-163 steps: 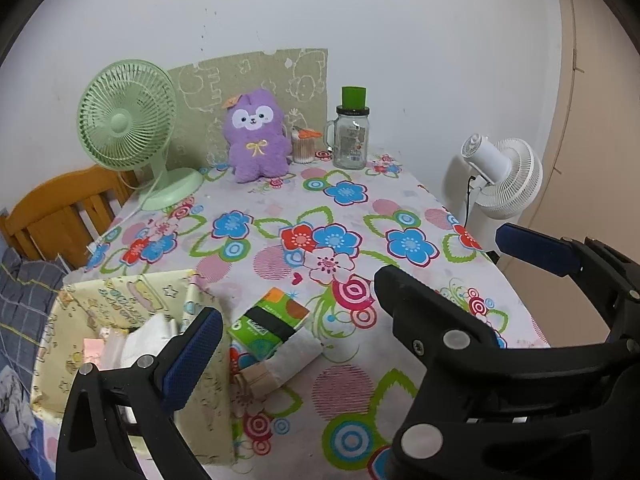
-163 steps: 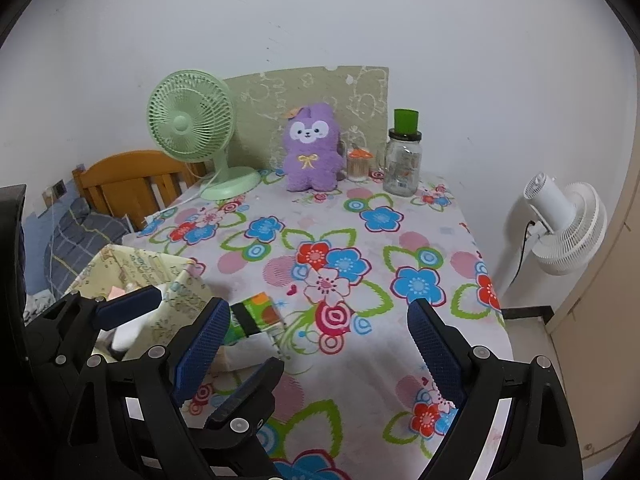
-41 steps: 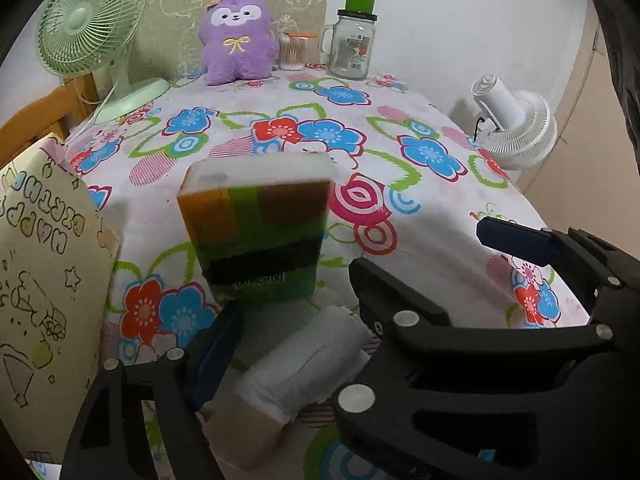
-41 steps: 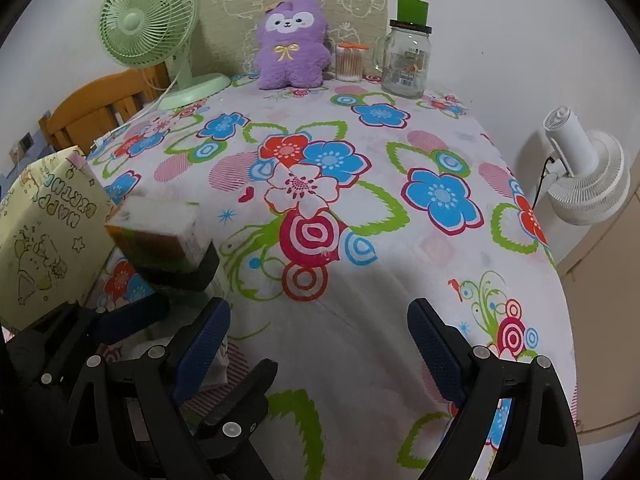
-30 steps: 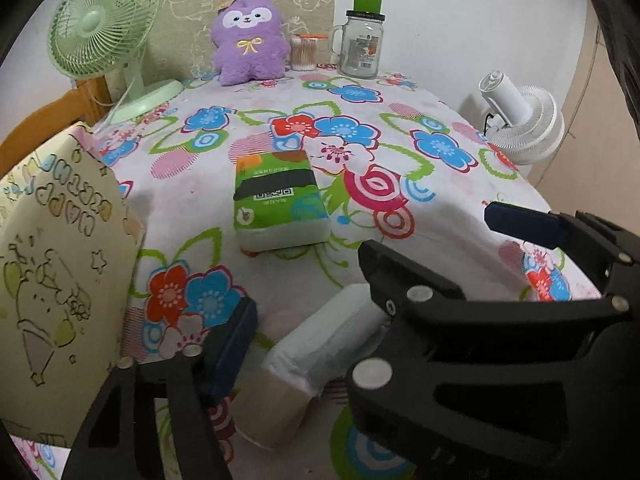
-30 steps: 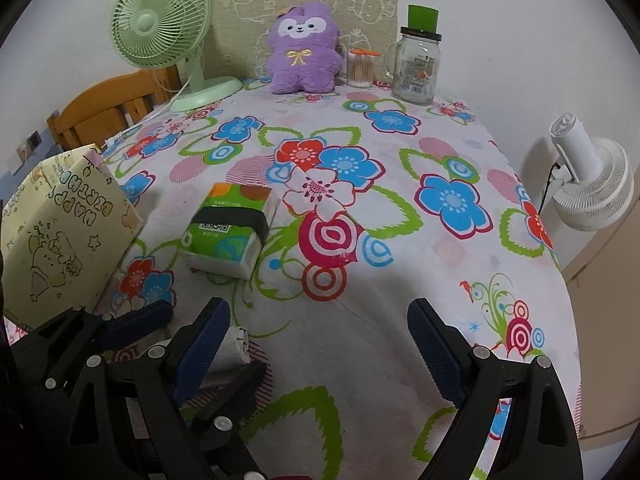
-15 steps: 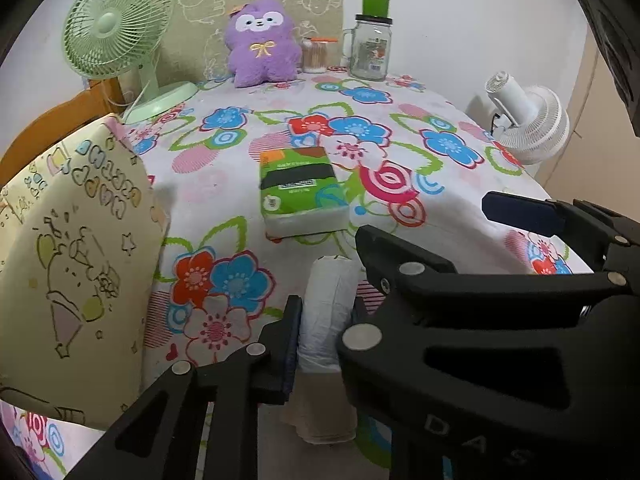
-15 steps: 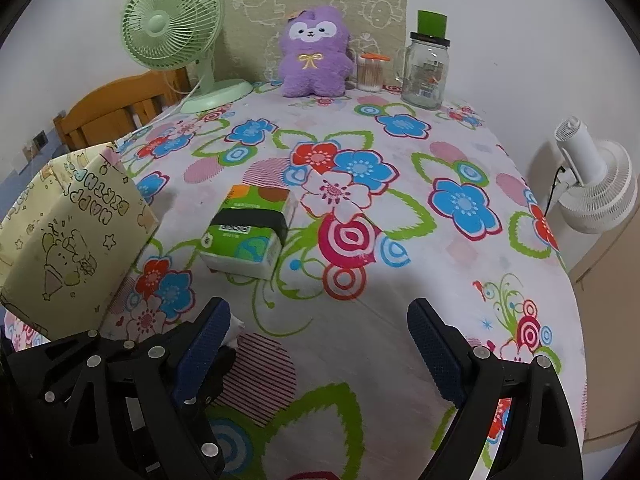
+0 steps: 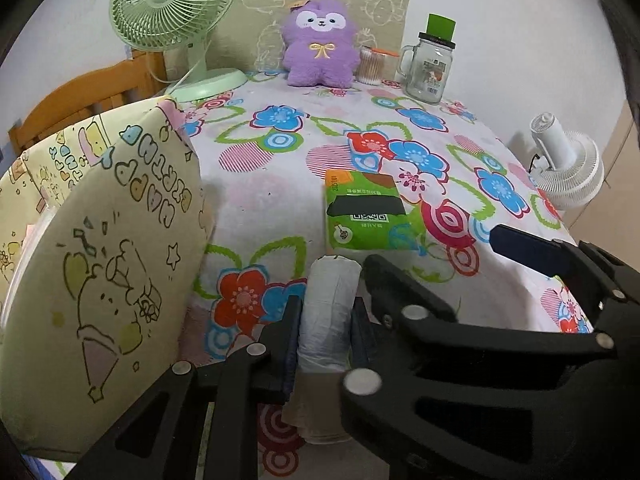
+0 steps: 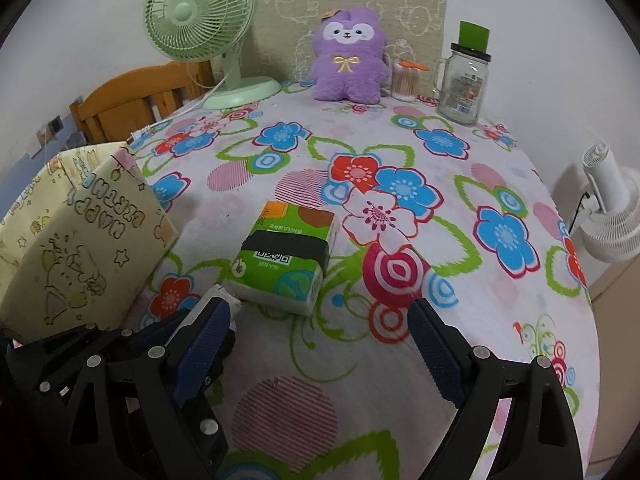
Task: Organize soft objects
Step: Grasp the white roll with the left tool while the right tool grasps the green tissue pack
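left gripper [image 9: 325, 332]: you just clamped the white roll [image 9: 328, 312], possibly rolled cloth.
right gripper [image 10: 316, 332]: jaws wide, empty.
next: bag it, probably.

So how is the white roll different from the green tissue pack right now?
The white roll is clamped between the pads of the left gripper; the green tissue pack lies free on the tablecloth, nothing gripping it. The roll is round and plain white; the pack is a flat block with green printed wrapping and a black band. The roll sits nearer the cameras than the pack. Both look soft.
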Motion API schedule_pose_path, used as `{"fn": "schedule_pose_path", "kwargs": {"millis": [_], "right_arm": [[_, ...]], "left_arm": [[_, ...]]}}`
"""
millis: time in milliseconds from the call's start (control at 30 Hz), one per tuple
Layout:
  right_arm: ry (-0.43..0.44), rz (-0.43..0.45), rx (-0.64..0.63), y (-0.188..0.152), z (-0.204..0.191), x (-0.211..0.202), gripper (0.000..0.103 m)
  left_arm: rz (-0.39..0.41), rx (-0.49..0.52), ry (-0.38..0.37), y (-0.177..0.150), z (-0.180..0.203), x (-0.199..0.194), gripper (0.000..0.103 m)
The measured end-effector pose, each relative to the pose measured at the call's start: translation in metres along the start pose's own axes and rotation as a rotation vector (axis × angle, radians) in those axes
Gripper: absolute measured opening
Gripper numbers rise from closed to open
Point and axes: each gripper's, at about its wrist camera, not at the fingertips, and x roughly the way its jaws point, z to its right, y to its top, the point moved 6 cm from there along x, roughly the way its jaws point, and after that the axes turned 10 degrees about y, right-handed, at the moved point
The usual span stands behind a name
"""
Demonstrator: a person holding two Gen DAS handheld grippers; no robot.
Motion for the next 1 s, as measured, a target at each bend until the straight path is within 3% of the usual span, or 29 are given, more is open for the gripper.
{"fn": "schedule_pose_path", "kwargs": {"millis": [367, 467, 700, 967, 1000], "right_arm": [[0.097, 0.001, -0.031, 0.009, -0.013, 0.020, 0.089], [0.141, -0.012, -0.025, 0.010, -0.016, 0.025, 0.081], [0.187, -0.035, -0.008, 0.007, -0.018, 0.030, 0.047], [0.155, -0.028, 0.018, 0.001, -0.010, 0.022, 0.038], [0.127, -0.020, 0.014, 0.001, -0.008, 0.019, 0.032]], "left_arm": [[-0.030, -0.002, 0.017, 0.003, -0.006, 0.007, 0.023], [-0.031, -0.007, 0.018, 0.003, -0.007, 0.007, 0.023], [-0.026, 0.004, 0.010, 0.004, -0.005, 0.008, 0.024], [-0.027, 0.034, -0.012, 0.002, 0.004, 0.005, 0.024], [-0.021, 0.040, 0.000, 0.001, 0.005, 0.004, 0.024]]}}
